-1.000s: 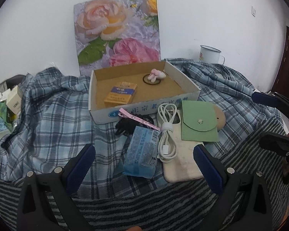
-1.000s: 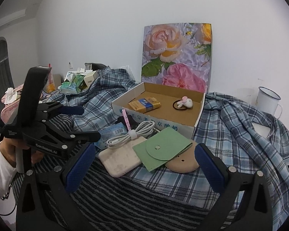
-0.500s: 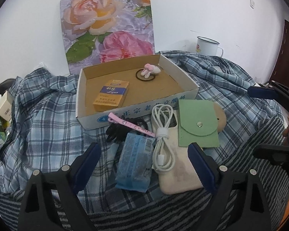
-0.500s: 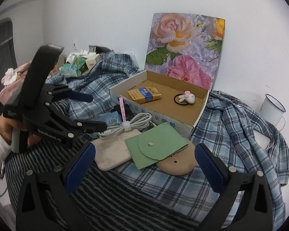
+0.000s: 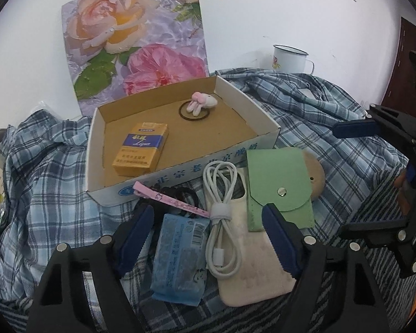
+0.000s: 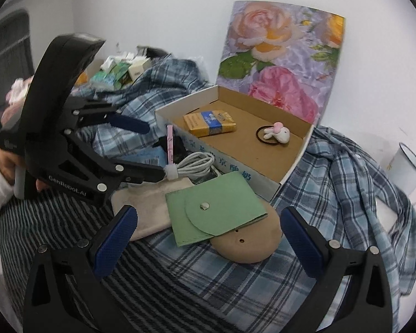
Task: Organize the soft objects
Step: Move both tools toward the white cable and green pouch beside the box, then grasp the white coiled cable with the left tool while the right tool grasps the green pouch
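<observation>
**Both grippers over the pile in front of the box**

While the left gripper [image 5: 208, 233] hangs over the pile, its jaws have just been closing; they stand apart and press on nothing, with the blue tissue pack [image 5: 180, 258] and the coiled white cable [image 5: 222, 219] lying between them. The tissue pack lies flat on the plaid cloth [image 5: 41, 194], its long axis running from the gripper toward the cardboard box [image 5: 263, 138], one short end pointing at the box's front wall. Beside it, the cable coil runs the same way, resting on a beige phone case [image 5: 252, 272] that is also laid lengthwise toward the box. A pink strap [image 5: 169, 198] crosses slantwise above the pack's far end, over some dark item I cannot make out.

The right gripper [image 6: 208, 238] is spread wide and grasps nothing; between its fingers sit the green snap pouch [image 6: 213, 211] and, under it, a tan oval pad [image 6: 249, 244]. The pouch lies tilted, flap toward the gripper.

Inside the box: a yellow-and-blue packet [image 5: 141, 149] and a plush bunny hair tie [image 5: 199, 102], well apart. A white enamel mug [image 5: 288, 58] stands by the wall.
</observation>
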Demonstrator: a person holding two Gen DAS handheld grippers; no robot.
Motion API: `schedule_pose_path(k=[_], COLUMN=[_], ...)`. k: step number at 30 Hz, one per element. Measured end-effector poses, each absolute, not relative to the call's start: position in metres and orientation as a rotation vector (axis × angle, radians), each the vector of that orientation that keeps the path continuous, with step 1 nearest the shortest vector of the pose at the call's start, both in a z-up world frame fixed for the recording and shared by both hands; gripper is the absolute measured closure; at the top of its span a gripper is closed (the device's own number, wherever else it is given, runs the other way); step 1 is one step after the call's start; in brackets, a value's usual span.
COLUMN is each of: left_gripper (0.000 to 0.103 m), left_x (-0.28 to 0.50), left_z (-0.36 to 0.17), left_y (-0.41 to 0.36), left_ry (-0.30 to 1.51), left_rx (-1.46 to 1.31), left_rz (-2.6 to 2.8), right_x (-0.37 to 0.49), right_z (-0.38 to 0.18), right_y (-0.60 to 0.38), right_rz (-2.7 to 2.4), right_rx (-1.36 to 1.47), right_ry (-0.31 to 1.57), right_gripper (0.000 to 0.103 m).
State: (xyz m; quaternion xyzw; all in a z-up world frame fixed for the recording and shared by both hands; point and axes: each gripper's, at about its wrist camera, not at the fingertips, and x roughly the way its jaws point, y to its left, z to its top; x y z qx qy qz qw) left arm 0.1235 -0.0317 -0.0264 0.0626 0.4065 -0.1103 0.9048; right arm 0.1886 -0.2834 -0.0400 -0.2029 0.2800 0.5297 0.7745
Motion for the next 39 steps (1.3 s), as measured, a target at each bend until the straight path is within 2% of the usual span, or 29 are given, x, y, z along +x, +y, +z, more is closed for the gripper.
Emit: schedule_pose_path(k=[3, 5, 12, 14, 24, 30, 33, 39], left_gripper=[0.026, 0.034, 0.043, 0.051, 0.056, 0.067, 0.081, 0.083], left_x=[0.128, 0.132, 0.141, 0.142, 0.145, 0.146, 0.146, 0.144], left_z=[-0.028, -0.029, -0.037, -0.039, -0.045, -0.046, -0.047, -0.050], left_y=[-0.034, -0.036, -0.039, -0.039, -0.039, -0.041, -0.041, -0.040], left_ry=[0.849, 0.855, 0.883, 0.889, 0.904, 0.903, 0.903, 0.895], left_rx=[0.134, 0.143, 0.152, 0.145, 0.131, 0.133, 0.137, 0.136], left_rz=[-0.247, -0.249, -0.269, -0.279, -0.298, -0.306, -0.305, -0.308], right_x=[0.190, 0.193, 0.199, 0.202, 0.212, 0.216, 0.218, 0.220], right_z=[-0.042, -0.044, -0.050, -0.053, -0.060, -0.067, -0.070, -0.073], right_y=[-0.280, -0.277, -0.275, -0.273, -0.257, -0.253, -0.253, -0.251], right_rz=[1.173, 1.167, 1.167, 1.171, 1.260, 1.266, 1.263, 1.268], right_rx=[-0.472, -0.491, -0.490, -0.493, -0.595, -0.613, -0.613, -0.624], right_ry=[0.607, 0.612, 0.636, 0.646, 0.662, 0.679, 0.692, 0.709], right_gripper=[0.000, 0.000, 0.000, 0.000, 0.000, 0.000, 0.000, 0.000])
